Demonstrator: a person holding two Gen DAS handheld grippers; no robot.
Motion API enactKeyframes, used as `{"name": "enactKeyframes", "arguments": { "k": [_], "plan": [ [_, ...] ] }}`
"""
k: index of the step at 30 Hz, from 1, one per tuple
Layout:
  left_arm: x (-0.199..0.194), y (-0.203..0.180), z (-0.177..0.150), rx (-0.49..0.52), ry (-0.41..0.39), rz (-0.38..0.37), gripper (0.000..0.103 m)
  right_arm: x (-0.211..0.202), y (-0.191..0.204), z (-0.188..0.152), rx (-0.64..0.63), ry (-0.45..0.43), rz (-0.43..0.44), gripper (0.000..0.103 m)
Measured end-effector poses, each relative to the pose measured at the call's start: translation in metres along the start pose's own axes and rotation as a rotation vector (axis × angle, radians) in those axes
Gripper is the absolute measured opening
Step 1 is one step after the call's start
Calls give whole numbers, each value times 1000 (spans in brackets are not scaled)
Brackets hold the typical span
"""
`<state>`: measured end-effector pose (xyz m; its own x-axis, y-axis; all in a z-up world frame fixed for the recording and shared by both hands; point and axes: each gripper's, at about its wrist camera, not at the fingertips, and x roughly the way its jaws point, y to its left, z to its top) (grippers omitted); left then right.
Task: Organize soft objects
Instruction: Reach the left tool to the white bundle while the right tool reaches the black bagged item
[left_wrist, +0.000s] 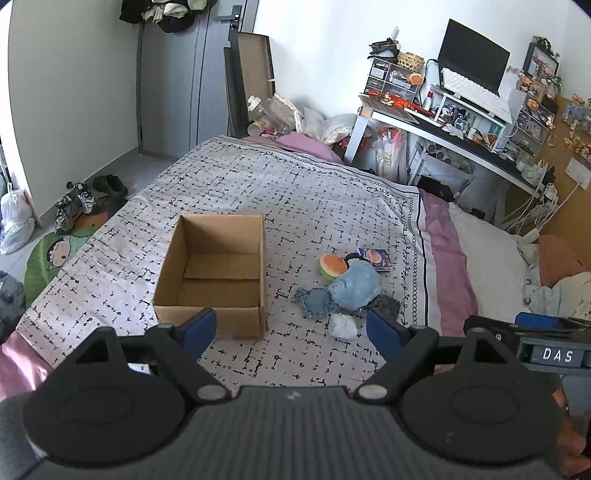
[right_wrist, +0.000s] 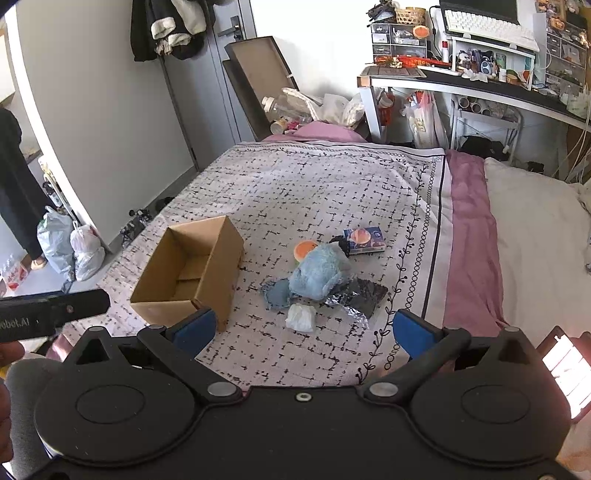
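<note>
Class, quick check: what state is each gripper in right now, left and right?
Left gripper: open, holding nothing, above the bed.
Right gripper: open, holding nothing, above the bed.

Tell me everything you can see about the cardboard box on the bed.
The cardboard box is plain brown corrugated card, rectangular, open at the top, upright on the patterned bedspread. Nothing lies inside; only its folded bottom flaps show. It stands left of the pile of soft things, apart from them, and nothing touches it.

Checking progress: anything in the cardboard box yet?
No, the cardboard box shows only its bare bottom flaps; the blue plush lies beside it.
</note>
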<state>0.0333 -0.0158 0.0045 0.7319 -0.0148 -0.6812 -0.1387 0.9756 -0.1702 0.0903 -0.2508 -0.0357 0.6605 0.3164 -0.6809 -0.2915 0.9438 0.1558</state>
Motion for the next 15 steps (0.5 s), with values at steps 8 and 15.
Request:
{"name": "enactKeyframes", "arguments": {
  "k": [8, 15],
  "plan": [
    [25, -7, 2, -7, 22, -9, 87, 21, -18, 6, 35, 23, -16, 103],
    [51, -14, 5, -10, 40, -29, 87, 46, -38, 14, 112, 55, -20, 103]
  ]
}}
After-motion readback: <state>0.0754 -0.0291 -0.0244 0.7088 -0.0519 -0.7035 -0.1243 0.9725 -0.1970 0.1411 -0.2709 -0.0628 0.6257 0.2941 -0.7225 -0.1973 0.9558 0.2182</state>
